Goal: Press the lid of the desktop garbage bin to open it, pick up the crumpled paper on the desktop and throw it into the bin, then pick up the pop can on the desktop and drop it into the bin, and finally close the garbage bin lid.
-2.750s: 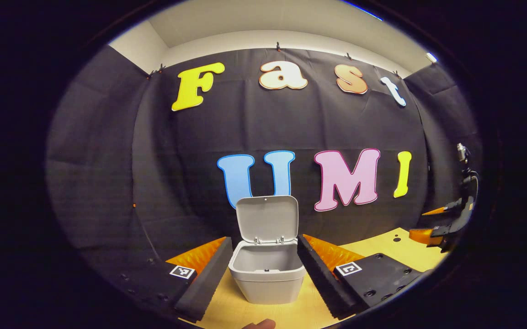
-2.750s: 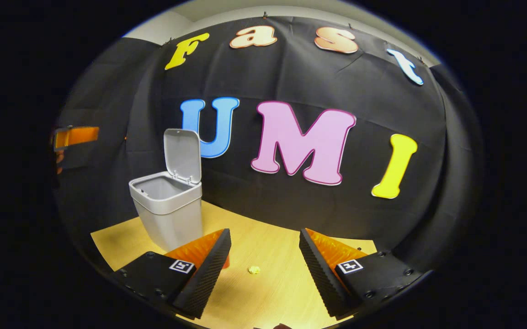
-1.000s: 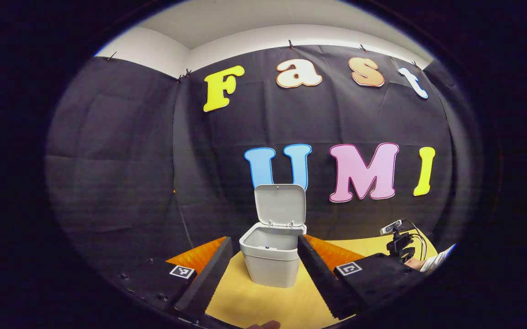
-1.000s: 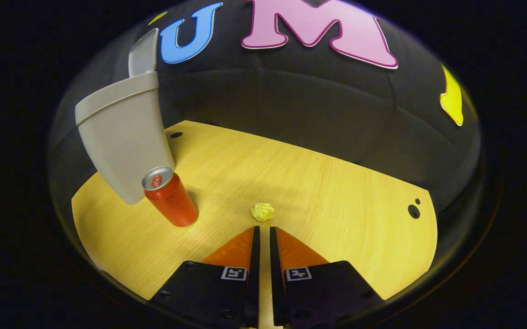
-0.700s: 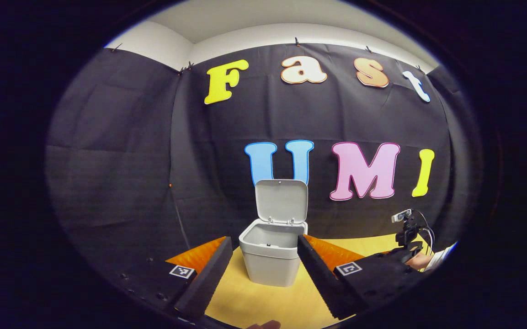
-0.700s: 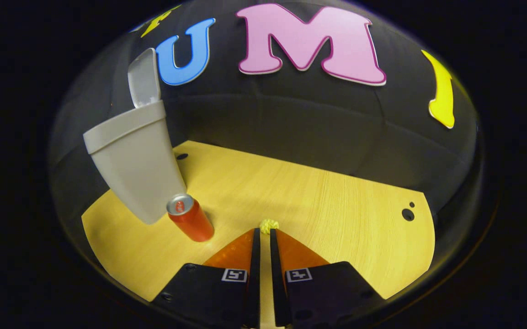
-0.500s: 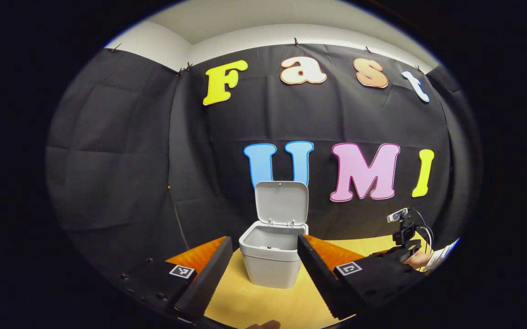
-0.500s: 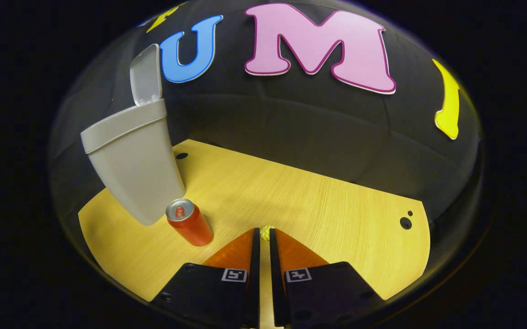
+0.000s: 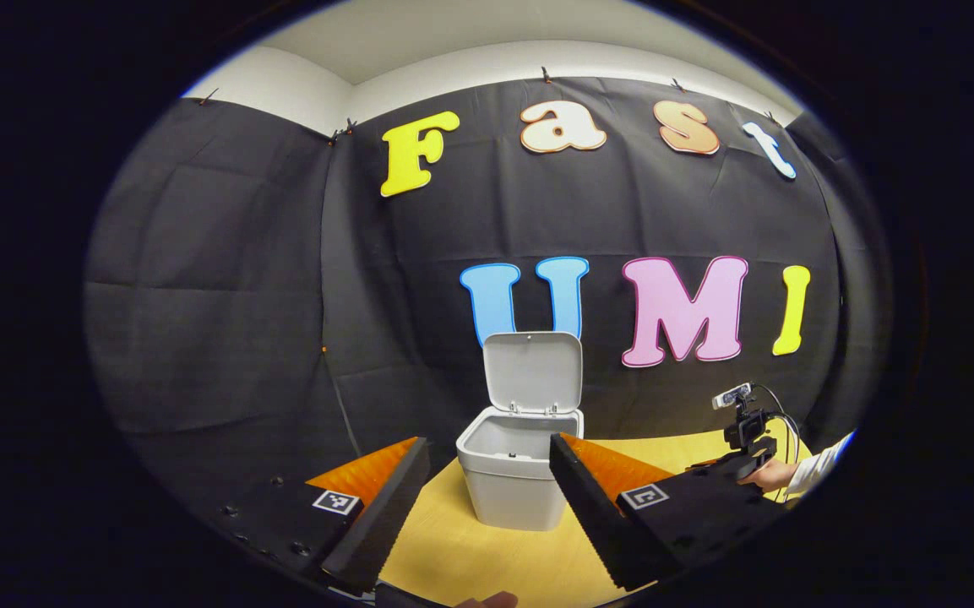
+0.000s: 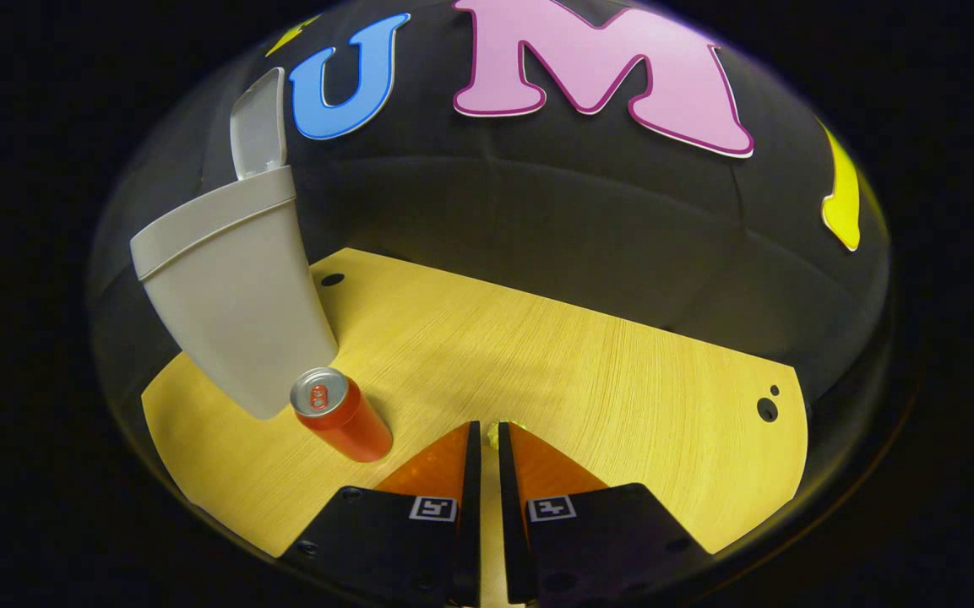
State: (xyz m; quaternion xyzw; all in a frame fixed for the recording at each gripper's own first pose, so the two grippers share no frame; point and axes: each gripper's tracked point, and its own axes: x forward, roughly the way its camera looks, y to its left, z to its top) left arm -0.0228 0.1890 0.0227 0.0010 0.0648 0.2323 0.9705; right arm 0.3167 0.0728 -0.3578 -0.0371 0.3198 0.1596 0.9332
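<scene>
In the left gripper view the grey bin (image 9: 514,485) stands on the wooden desk with its lid (image 9: 535,371) up. My left gripper (image 9: 487,442) is open in front of it, holding nothing. In the right gripper view my right gripper (image 10: 490,426) is shut low over the desk. A thin sliver of the yellow crumpled paper (image 10: 493,429) shows between its tips, the rest hidden. The red pop can (image 10: 341,415) stands upright to the left of the fingers, right beside the bin (image 10: 229,295), whose lid (image 10: 258,127) is raised.
The desk (image 10: 605,380) stretches bare to the right, with small holes near its right edge (image 10: 766,409). In the left gripper view a hand (image 9: 772,478) in a white sleeve holds the other gripper's camera mount (image 9: 744,422) at the far right. Black cloth walls surround the desk.
The right gripper went from open above the desk to shut. The paper went from just ahead of its tips to nearly hidden between them. The left gripper drifted slightly and stayed open.
</scene>
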